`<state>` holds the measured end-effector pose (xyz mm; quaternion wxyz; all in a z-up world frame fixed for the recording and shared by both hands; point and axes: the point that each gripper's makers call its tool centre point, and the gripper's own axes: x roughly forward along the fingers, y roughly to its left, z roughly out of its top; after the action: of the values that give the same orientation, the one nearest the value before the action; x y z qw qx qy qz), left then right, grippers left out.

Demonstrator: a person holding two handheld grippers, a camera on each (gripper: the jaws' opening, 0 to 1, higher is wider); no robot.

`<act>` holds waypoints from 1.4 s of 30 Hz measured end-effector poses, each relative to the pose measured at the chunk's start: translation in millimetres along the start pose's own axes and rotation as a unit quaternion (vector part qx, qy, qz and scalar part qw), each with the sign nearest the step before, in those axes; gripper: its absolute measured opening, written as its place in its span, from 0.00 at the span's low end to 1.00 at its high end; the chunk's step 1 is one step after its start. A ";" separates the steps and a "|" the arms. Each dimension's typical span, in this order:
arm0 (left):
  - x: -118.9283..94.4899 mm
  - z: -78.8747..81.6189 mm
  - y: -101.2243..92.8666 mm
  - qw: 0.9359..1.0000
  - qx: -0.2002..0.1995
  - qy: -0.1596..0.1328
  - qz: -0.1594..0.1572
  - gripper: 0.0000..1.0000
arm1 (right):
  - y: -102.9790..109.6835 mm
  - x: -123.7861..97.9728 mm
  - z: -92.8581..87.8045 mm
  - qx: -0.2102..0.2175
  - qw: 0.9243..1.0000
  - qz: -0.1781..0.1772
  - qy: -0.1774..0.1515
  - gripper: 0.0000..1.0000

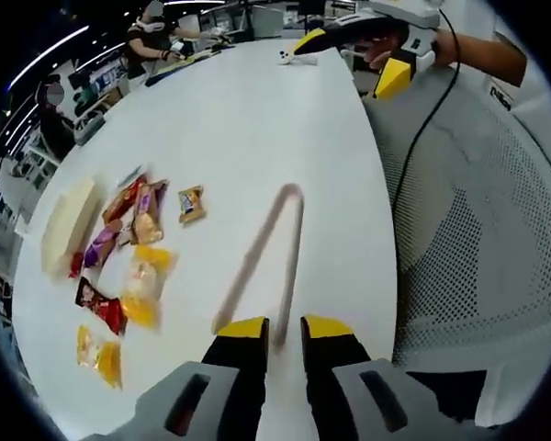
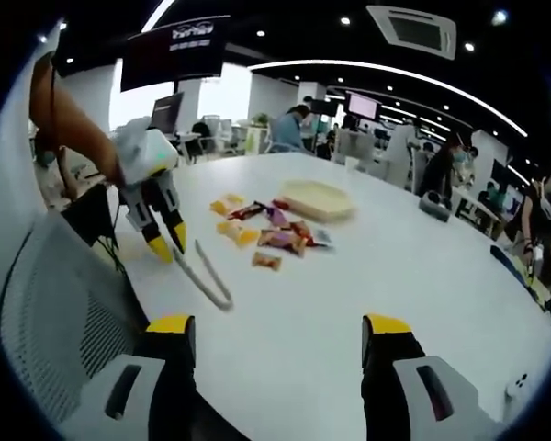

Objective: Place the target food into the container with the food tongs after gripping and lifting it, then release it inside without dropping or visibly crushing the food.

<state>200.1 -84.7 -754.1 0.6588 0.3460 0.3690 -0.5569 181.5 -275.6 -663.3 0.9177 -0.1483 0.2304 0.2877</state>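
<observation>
In the left gripper view, the left gripper (image 1: 284,328) is seen with its yellow-tipped jaws drawn close together, and the handle end of the food tongs (image 1: 263,257) is pinched between them. The tongs reach straight ahead of the jaws over the white table (image 1: 257,129), their two arms joined at the far end; they appear blurred. Ahead and to the left of this gripper, wrapped snacks (image 1: 133,239) are scattered on the table: red, purple and orange packets, some yellow ones nearer the jaws, and one small orange packet (image 1: 192,203) lying apart, closest to the tongs. Just beyond the snacks, further left, the pale rectangular container (image 1: 66,226) is set on the table. The right gripper (image 1: 397,55) is seen far ahead at the table's edge, held by a hand, with a black cable hanging from it. A mesh chair back (image 1: 477,257) is seen to the right.

In the right gripper view, the right gripper (image 2: 279,333) is held with its jaws spread wide and nothing between them. Ahead and to its left, the left gripper (image 2: 165,241) is seen clamped on the tongs (image 2: 207,276), whose far end touches the table (image 2: 422,266). The snacks (image 2: 271,230) lie ahead of the jaws, with the container (image 2: 318,198) just behind them.
</observation>
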 end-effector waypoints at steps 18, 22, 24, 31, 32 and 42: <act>6.3 -5.7 2.6 1.000 0.003 0.009 0.000 0.04 | 0.3 2.8 2.4 -0.009 1.000 0.001 0.002 0.74; 7.2 -6.1 2.9 1.000 0.004 0.010 0.002 0.03 | 0.4 3.1 2.8 -0.011 1.000 0.003 0.002 0.74; 7.1 -6.1 3.1 1.000 0.003 0.011 0.003 0.03 | -0.1 3.0 2.9 -0.010 1.000 0.003 0.001 0.74; 7.3 -6.2 0.2 0.999 0.045 0.019 0.001 0.01 | 0.4 3.3 2.1 -0.013 1.000 0.006 0.001 0.73; 7.4 -5.7 -0.2 0.998 0.055 0.019 0.001 0.01 | 0.3 3.3 2.2 -0.014 1.000 0.006 0.001 0.73; 6.8 -5.6 2.1 1.000 0.010 0.013 -0.015 0.00 | 3.7 3.4 -0.7 -0.015 1.000 0.008 0.003 0.73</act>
<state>202.3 -82.8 -762.6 0.6418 0.3541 0.3777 -0.5657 181.6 -271.4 -666.1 0.9121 -0.1614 0.2301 0.2984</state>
